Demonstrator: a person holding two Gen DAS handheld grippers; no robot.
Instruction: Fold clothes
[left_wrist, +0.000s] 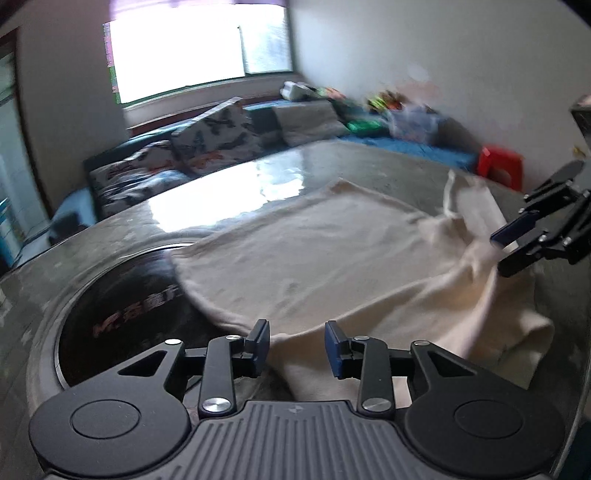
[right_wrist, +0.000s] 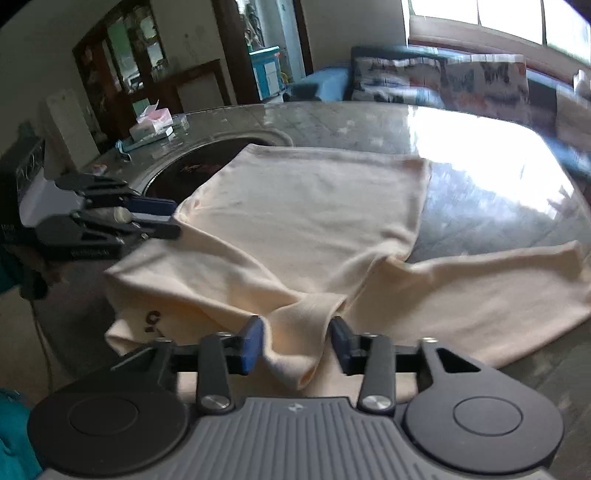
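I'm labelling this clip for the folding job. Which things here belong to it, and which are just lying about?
In the job: cream garment; left gripper; right gripper; glossy table.

Lying about: tissue box; patterned cushions; red stool; black round inset.

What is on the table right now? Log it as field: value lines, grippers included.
garment: cream top, spread flat, one sleeve stretched sideways
surface: glossy marble table with dark round inset
left gripper: open, at garment edge
right gripper: open, bunched cloth fold between its fingers
background: patterned sofa
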